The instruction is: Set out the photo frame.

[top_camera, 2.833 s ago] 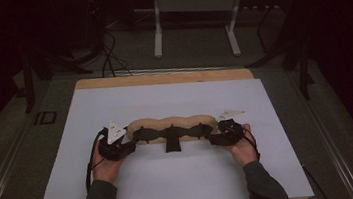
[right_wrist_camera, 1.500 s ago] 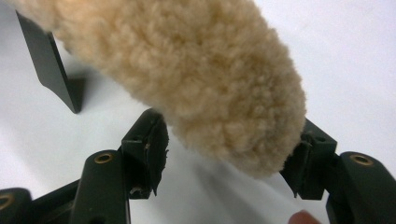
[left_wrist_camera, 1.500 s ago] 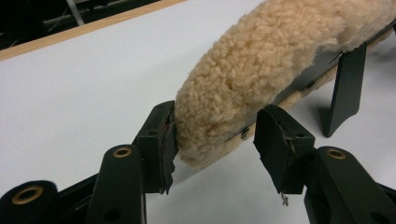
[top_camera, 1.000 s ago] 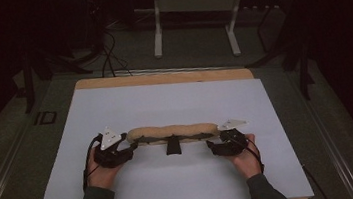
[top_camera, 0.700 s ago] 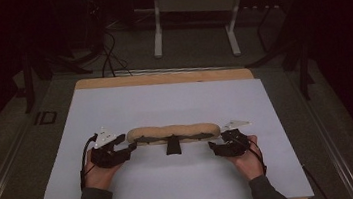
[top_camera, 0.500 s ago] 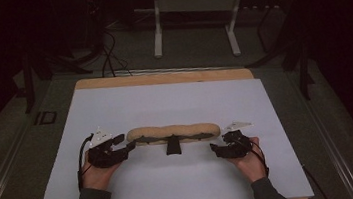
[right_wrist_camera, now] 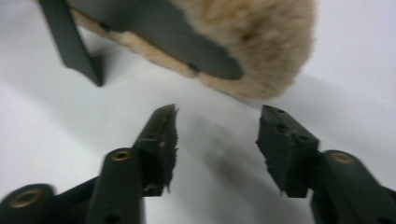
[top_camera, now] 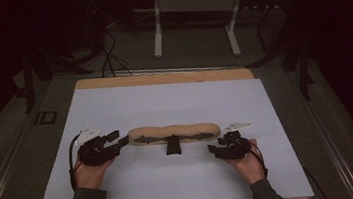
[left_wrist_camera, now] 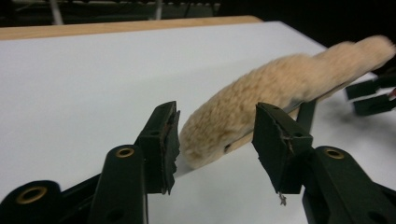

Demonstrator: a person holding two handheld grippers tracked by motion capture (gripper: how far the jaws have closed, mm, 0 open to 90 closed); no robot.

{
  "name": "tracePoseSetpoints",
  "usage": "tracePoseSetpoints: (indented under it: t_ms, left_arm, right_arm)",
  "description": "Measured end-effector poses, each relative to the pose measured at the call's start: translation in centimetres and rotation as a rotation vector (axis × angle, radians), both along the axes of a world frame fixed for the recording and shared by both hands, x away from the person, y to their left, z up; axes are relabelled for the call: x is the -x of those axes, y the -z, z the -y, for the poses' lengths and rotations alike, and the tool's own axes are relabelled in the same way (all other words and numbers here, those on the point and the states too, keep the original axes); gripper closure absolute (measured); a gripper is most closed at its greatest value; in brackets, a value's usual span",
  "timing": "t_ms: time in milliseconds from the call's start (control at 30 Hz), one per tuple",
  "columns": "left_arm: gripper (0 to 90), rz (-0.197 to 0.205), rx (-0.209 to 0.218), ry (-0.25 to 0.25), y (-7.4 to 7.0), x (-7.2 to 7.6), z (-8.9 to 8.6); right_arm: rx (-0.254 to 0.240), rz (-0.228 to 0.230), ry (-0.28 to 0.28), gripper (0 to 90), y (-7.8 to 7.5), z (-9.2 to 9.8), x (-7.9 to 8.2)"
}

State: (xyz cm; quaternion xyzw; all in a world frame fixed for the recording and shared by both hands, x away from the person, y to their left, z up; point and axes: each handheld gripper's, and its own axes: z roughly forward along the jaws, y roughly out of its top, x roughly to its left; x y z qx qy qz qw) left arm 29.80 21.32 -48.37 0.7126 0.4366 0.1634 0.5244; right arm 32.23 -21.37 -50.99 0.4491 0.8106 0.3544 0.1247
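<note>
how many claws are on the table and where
2. The left claw sits at the left end of the fuzzy tan pad, its jaws either side of that end. The right claw lies just off the pad's right end.

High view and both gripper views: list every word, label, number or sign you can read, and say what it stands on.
"ID": white letters on a dark floor plate left of the table; reading unsure at this size.
Fleece pad, its black clip, white sheet, both grippers' jaws: no text.
</note>
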Motion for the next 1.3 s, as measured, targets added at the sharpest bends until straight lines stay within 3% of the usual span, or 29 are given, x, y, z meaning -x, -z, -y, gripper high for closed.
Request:
tracePoseSetpoints:
  t_ms: [100,267,400,500,667,1000,1300]
  left_arm:
    - [52.7,0.007,0.009,0.002,-0.3,0.0,0.0]
    - [58.1,0.012,-0.063,-0.036,-0.2,-0.2,0.1]
    - [64.1,0.012,-0.091,-0.071,-0.1,-0.6,0.3]
    - [71.0,0.016,-0.103,-0.069,0.1,-1.2,0.4]
    - [89.8,0.033,-0.15,-0.093,0.4,-1.7,0.9]
    - [90.0,0.06,-0.193,-0.065,1.1,-2.2,2.4]
    - [90.0,0.055,-0.187,-0.062,1.2,-2.2,2.3]
  right_arm:
    - [-0.002,0.001,-0.026,55.8,0.0,-0.3,0.2]
    - [-0.008,0.039,-0.04,69.2,-0.3,-1.1,0.7]
    - [-0.009,0.081,-0.056,83.3,-0.4,-1.6,1.1]
    - [0.004,0.119,-0.047,89.6,-0.6,-1.9,1.3]
    - [0.0,0.16,-0.033,90.0,-0.9,-1.9,1.3]
    - [0.011,0.177,-0.013,90.0,-0.7,-2.5,0.9]
    - [0.009,0.163,0.005,89.9,-0.4,-3.1,0.3]
